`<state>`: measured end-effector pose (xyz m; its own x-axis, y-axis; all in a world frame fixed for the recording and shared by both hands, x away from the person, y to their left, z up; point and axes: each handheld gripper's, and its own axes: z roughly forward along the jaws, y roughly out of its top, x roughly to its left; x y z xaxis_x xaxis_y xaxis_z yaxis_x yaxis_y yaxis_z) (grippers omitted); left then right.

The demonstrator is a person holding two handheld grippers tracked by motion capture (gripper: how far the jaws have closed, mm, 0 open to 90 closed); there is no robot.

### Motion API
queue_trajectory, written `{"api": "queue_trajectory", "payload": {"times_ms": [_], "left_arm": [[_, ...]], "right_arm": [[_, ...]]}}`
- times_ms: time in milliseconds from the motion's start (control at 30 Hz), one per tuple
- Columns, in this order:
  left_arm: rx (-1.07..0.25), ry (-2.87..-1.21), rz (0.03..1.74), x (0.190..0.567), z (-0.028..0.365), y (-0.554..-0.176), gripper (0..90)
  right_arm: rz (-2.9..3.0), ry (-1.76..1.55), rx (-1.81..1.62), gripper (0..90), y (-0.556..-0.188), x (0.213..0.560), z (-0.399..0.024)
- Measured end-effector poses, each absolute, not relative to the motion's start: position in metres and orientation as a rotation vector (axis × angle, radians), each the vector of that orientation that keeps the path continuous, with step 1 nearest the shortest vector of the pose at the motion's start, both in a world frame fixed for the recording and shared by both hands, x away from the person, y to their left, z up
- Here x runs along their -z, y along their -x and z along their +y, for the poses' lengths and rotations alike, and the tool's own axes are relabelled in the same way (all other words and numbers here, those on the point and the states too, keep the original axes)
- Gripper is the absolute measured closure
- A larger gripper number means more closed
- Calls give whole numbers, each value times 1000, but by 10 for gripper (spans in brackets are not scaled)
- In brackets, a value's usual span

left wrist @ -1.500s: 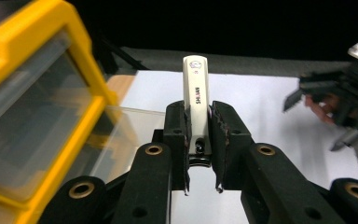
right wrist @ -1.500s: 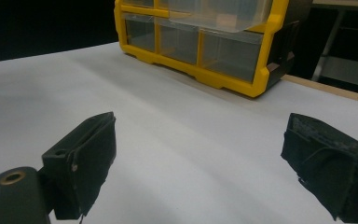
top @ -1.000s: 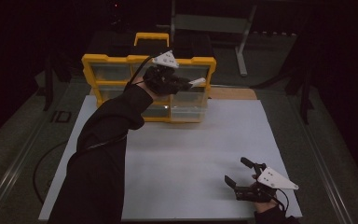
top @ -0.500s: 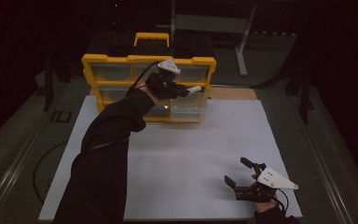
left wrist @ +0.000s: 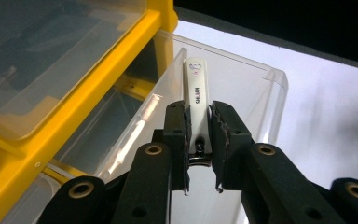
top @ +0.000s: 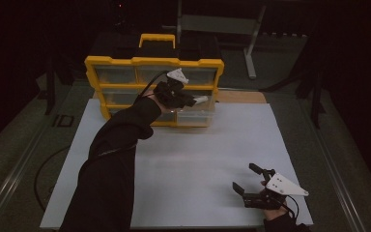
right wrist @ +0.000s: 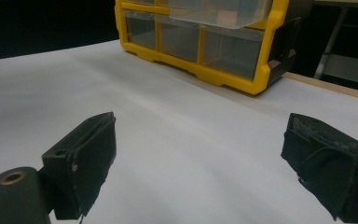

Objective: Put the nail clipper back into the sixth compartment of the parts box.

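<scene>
From my station, the yellow drawer cabinet (top: 125, 63) sits at twelve o'clock on the white table sheet (top: 183, 159). My left gripper (top: 193, 100) hovers at the cabinet's front, its jaws clamped on a white nail clipper (left wrist: 196, 98). In the left gripper view the clipper points toward twelve o'clock, over a clear drawer (left wrist: 242, 88) pulled out of the cabinet. Whether it touches the drawer I cannot tell. At five o'clock on the sheet, well apart, my right gripper (top: 249, 180) rests with its jaws spread wide, nothing between them.
</scene>
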<state>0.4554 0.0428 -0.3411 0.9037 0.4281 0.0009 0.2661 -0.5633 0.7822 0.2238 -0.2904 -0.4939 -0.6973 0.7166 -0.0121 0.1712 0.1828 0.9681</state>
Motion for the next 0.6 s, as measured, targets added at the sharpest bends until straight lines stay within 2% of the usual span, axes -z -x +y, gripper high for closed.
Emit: {"api": "queue_trajectory", "payload": {"times_ms": [33,133,267,533,600], "left_arm": [[-249,-2181,495,341,43,-455,763],[-217,-2124,534,339,45,-456,463],[-175,-2121,517,336,48,-453,216],[-164,-2114,510,334,48,-447,15],[-148,-2107,511,333,49,-446,14]], "right_arm": [[1997,-831,-1536,99,-224,494,-290],[1996,-832,-1538,99,-224,494,-290],[1996,-832,-1536,99,-223,494,-290],[1996,-834,-1535,99,-223,493,-290],[1996,-833,-1533,99,-223,493,-290]]}}
